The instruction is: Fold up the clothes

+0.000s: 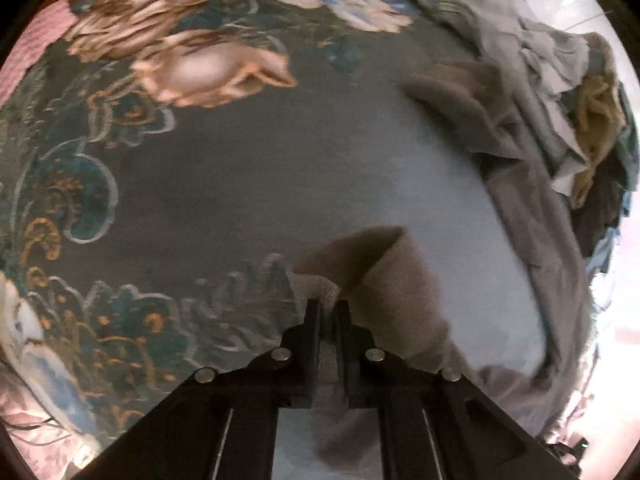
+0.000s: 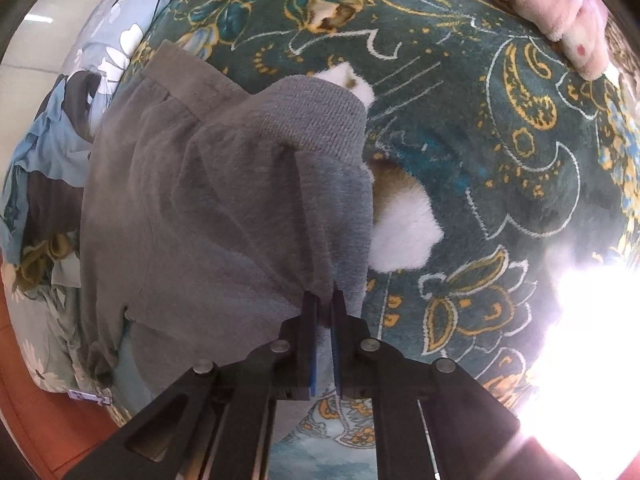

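A grey sweatshirt-like garment (image 2: 208, 208) lies on the bed, its ribbed cuff (image 2: 320, 120) towards the middle of the right wrist view. My right gripper (image 2: 325, 300) points steeply down and is shut on the garment's right edge. In the left wrist view the same grey garment (image 1: 392, 280) rises in a fold just past my left gripper (image 1: 328, 306), which is shut with the cloth pinched between its fingers. More of the garment trails right and upward (image 1: 528, 216). What lies under the fold is hidden.
A dark green floral blanket (image 1: 240, 184) (image 2: 500, 168) covers the bed. A heap of other clothes (image 1: 584, 120) sits at the right edge. A pink plush blanket (image 2: 560, 12) lies far right, a blue floral duvet (image 2: 116, 40) at the left. Glare whites out the lower right.
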A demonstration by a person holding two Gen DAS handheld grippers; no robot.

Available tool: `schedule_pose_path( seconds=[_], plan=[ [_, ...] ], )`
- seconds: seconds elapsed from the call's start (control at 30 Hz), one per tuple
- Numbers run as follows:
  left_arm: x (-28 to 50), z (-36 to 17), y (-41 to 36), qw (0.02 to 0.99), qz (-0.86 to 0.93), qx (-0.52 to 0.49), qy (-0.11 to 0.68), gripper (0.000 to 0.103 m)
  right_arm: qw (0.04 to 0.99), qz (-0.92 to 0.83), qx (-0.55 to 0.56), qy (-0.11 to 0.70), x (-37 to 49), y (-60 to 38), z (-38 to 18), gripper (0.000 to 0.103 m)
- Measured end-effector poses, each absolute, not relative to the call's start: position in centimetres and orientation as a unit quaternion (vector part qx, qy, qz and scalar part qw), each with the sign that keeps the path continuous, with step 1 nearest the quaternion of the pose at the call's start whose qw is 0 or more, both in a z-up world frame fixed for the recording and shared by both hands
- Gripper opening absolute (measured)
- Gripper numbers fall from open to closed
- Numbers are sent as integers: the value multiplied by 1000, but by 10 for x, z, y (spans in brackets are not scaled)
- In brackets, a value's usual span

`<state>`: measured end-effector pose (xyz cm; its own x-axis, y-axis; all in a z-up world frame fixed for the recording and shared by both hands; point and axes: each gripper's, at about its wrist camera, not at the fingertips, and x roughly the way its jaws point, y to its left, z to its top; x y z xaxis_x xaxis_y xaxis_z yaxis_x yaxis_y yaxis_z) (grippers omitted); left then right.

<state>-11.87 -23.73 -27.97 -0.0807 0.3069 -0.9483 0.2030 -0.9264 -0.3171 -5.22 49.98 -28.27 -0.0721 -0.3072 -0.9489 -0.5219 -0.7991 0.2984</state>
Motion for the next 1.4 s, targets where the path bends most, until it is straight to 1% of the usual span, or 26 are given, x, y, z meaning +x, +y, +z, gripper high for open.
schedule_pose_path(
  seconds=[0.1, 0.17, 0.23, 0.37, 0.43, 0.47, 0.53, 0.6, 0.7, 0.8, 0.9, 0.93, 0.97, 1.0, 1.03, 1.17, 1.27, 1.3, 1.33, 1.4],
  plan=[
    [-124, -251, -248, 34, 734, -639, -230, 6, 80, 668, -673, 306, -52, 498, -278, 7],
    [-122, -219, -272, 18, 760, -594, -263, 6, 75, 678, -667, 301, -52, 499, -270, 6],
    [-118, -209, -294, -5, 770, -583, -258, 6, 72, 683, -662, 300, -51, 503, -266, 6],
    [-90, -248, -307, -51, 742, -624, -240, 6, 76, 669, -667, 319, -44, 510, -282, 7],
    [-76, -269, -307, -67, 724, -651, -219, 6, 79, 668, -668, 319, -43, 510, -287, 7],
    [-70, -273, -309, -73, 720, -654, -222, 6, 79, 669, -668, 316, -43, 509, -287, 7],
    [-56, -270, -316, -86, 717, -646, -248, 6, 76, 676, -668, 303, -44, 509, -283, 5],
    [-48, -261, -320, -91, 722, -633, -265, 6, 76, 691, -661, 283, -46, 511, -271, 1],
    [-45, -248, -315, -84, 729, -630, -255, 6, 84, 704, -651, 271, -44, 523, -256, 0],
    [-54, -256, -314, -88, 719, -645, -243, 6, 88, 698, -652, 283, -40, 538, -258, 0],
    [-65, -261, -316, -85, 715, -644, -257, 6, 71, 717, -621, 310, -53, 529, -248, 1],
    [-67, -260, -314, -84, 717, -642, -258, 7, 63, 721, -605, 333, -58, 532, -248, 5],
    [-68, -259, -312, -84, 719, -640, -257, 7, 59, 721, -595, 350, -63, 534, -249, 13],
    [-70, -259, -311, -84, 720, -640, -255, 7, 62, 721, -588, 361, -69, 537, -253, 34],
    [-71, -258, -310, -85, 722, -640, -249, 7, 67, 723, -584, 364, -74, 537, -257, 44],
    [-75, -258, -313, -89, 722, -641, -245, 7, 95, 702, -597, 377, -87, 545, -285, 44],
    [-69, -251, -316, -95, 722, -637, -253, 7, 97, 683, -598, 408, -87, 541, -299, 43],
    [-69, -251, -315, -95, 722, -636, -255, 7, 95, 683, -595, 413, -86, 539, -298, 34],
    [-68, -249, -315, -95, 722, -635, -256, 7, 90, 685, -592, 414, -87, 535, -296, 21],
    [-69, -247, -314, -92, 724, -634, -256, 7, 75, 695, -590, 404, -89, 532, -285, 12]
  ],
)
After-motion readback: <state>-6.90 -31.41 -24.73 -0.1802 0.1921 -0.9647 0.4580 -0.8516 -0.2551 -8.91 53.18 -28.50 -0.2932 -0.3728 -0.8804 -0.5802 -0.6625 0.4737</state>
